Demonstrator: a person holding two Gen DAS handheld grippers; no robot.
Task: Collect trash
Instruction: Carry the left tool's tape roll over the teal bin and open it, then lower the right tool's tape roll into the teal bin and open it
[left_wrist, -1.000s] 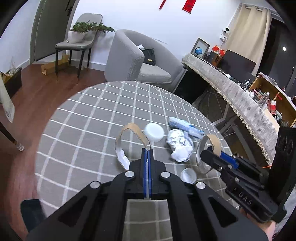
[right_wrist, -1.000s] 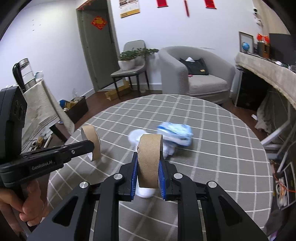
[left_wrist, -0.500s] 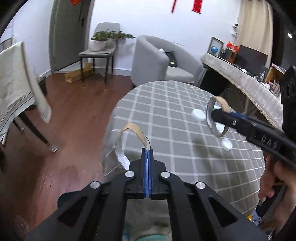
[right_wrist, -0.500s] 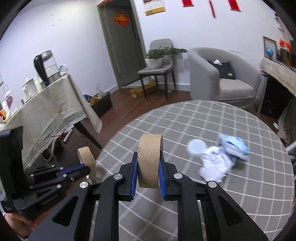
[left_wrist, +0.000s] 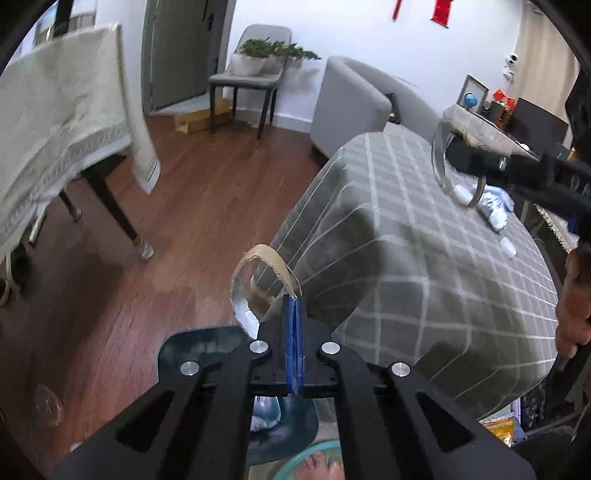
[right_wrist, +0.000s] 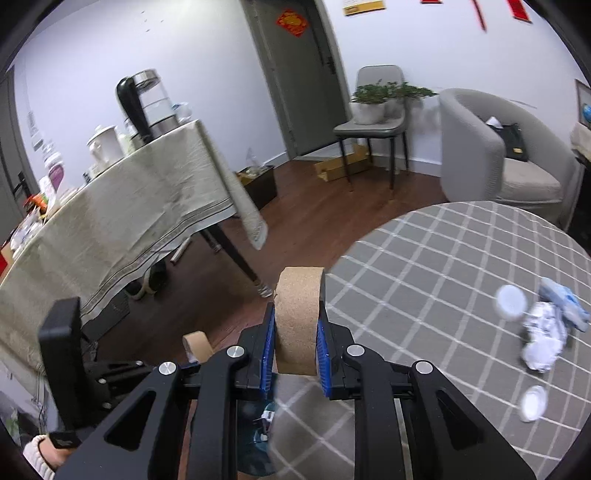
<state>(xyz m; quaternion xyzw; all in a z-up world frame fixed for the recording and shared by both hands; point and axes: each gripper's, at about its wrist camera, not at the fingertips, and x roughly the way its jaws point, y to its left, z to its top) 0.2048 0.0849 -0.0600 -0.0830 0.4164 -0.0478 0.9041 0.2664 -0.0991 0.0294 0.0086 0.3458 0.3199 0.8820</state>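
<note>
So the left gripper (left_wrist: 293, 306) is pinched on a flattened cardboard ring (left_wrist: 258, 284) past the table (left_wrist: 424, 258) edge; right gripper (right_wrist: 295, 332) clamps a cardboard tape core (right_wrist: 297, 317) over that edge; crumpled wrappers (right_wrist: 543, 339) sit mid-table.

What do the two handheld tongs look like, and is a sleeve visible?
Both tongs, left and right, are matte black angular frames with blue finger pads and round silver screw heads. The cream knit sleeve cuff shows beside the left tool's black handle.
</note>
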